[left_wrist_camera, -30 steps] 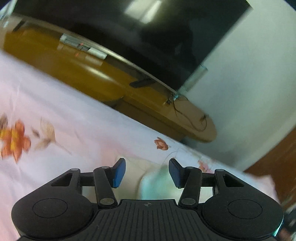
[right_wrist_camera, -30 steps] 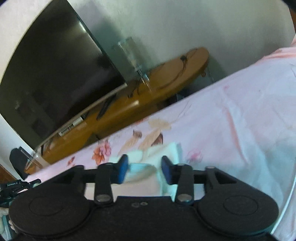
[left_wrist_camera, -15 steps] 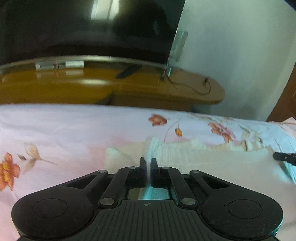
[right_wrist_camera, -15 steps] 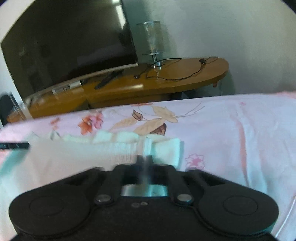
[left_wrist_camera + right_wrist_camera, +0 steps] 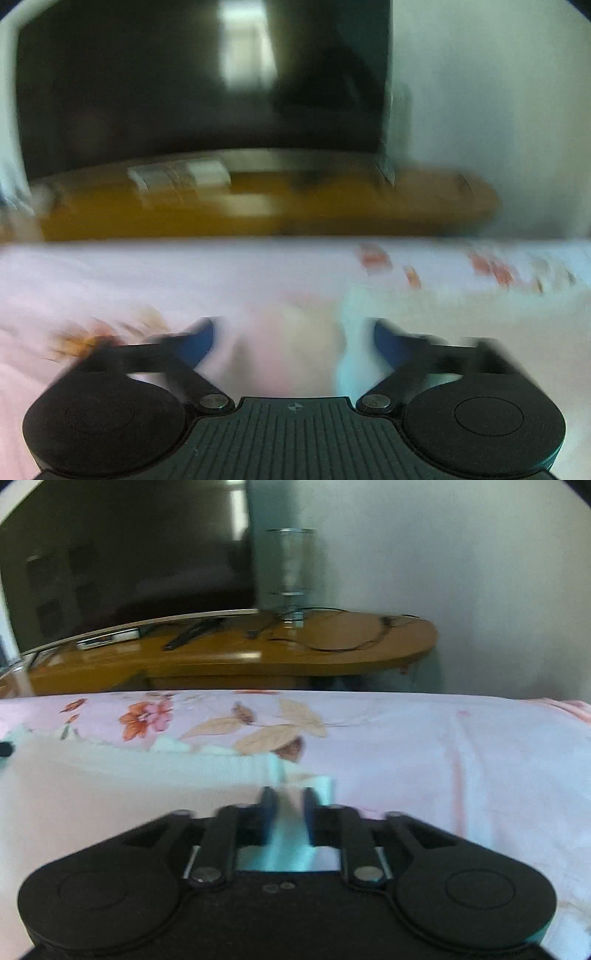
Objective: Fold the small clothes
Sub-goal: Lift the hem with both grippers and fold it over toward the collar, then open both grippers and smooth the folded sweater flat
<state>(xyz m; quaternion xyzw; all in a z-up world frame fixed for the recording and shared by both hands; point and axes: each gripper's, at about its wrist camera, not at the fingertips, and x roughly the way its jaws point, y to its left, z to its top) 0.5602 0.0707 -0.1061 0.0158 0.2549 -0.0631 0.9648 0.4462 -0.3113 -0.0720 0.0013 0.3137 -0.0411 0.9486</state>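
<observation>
right wrist: we see right gripper (image 5: pixel 287 801) narrowly parted astride white garment (image 5: pixel 129 775), grip unclear | left wrist: blurred; left gripper (image 5: pixel 293 334) wide, seemingly empty

No text, label, brand or number can be read in either wrist view.

Open floral bedsheet (image 5: pixel 424 746) right of garment (image 5: pixel 110 786), wooden stand (image 5: pixel 295 653) beyond
</observation>
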